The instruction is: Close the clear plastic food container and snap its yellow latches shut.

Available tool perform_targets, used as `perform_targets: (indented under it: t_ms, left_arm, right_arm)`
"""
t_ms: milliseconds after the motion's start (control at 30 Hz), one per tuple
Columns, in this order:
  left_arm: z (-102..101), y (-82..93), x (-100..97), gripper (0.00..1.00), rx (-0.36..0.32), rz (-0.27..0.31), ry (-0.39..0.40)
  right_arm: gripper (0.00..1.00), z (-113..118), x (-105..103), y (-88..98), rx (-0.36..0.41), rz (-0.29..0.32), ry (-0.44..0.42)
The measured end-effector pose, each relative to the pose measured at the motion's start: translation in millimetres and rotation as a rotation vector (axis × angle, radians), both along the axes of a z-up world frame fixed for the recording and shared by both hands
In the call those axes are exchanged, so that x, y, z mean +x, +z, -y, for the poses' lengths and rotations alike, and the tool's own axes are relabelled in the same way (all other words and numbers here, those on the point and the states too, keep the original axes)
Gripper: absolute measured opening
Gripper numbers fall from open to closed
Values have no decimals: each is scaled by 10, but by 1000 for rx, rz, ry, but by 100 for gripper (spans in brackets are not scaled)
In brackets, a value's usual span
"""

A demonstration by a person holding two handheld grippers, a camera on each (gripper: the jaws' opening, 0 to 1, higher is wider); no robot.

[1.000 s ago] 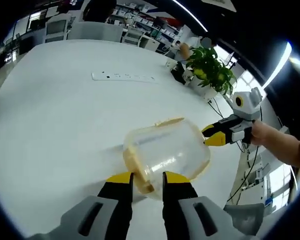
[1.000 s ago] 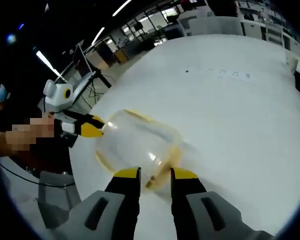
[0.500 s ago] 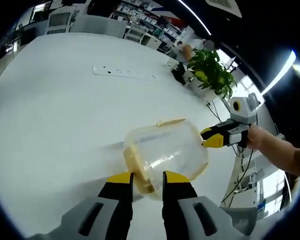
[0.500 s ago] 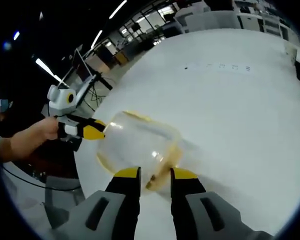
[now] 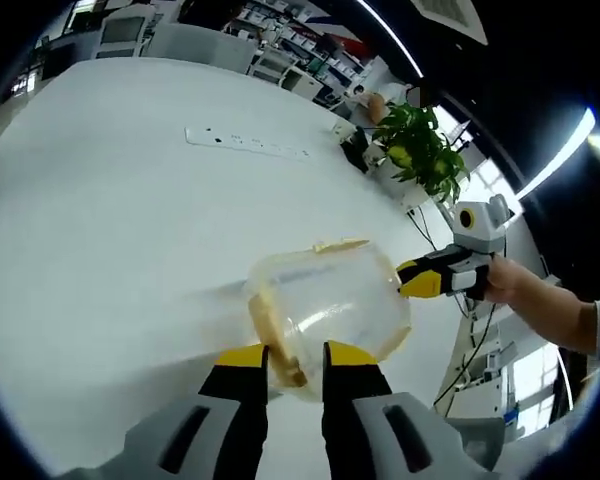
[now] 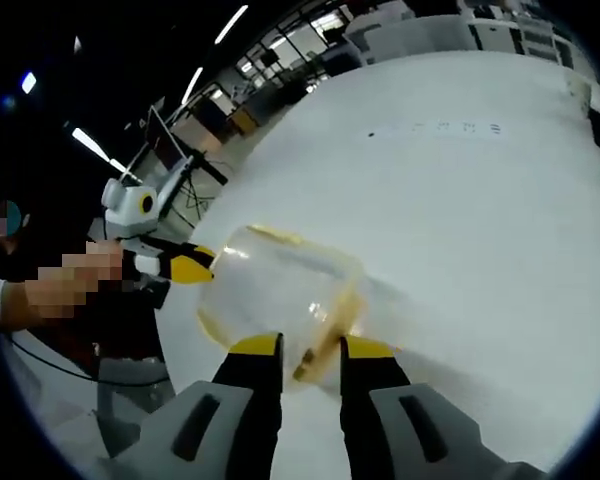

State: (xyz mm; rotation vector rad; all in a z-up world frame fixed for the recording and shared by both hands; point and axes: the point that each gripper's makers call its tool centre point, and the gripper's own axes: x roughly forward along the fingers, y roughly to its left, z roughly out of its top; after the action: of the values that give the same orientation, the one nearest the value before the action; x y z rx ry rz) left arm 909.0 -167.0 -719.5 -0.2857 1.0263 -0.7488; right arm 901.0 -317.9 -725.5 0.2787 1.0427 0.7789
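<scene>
The clear plastic food container [image 5: 330,310] sits on the white table [image 5: 110,230] with its lid down, well this side of the white power strip [image 5: 245,146], so the closing looks done and the latching is what remains. The left gripper [image 5: 285,352] pinches the yellow latch [image 5: 277,338] on the container's near end between nearly closed jaws. The right gripper [image 6: 300,346] nips the opposite end's latch [image 6: 325,345] just as narrowly; I cannot tell whether either latch has snapped home.
</scene>
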Motion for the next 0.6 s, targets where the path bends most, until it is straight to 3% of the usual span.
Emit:
perform_targets:
  t_ms: [300,400,533,600]
  left_arm:
    - [-69,-10,1,15,-15,-4,2]
    - [-84,18,16,16,26,68,-65]
    - [-117,85,50,15,95,156,-150]
    - [-106,135,76,15,99,169,-169]
  right_arm:
    - [20,-61,62,6,2,13,-8]
    - [22,-57,116,41,-71,108,18]
    - [20,-68,130,131,-176,228,121]
    - [22,-88,142,191,-196,264,143]
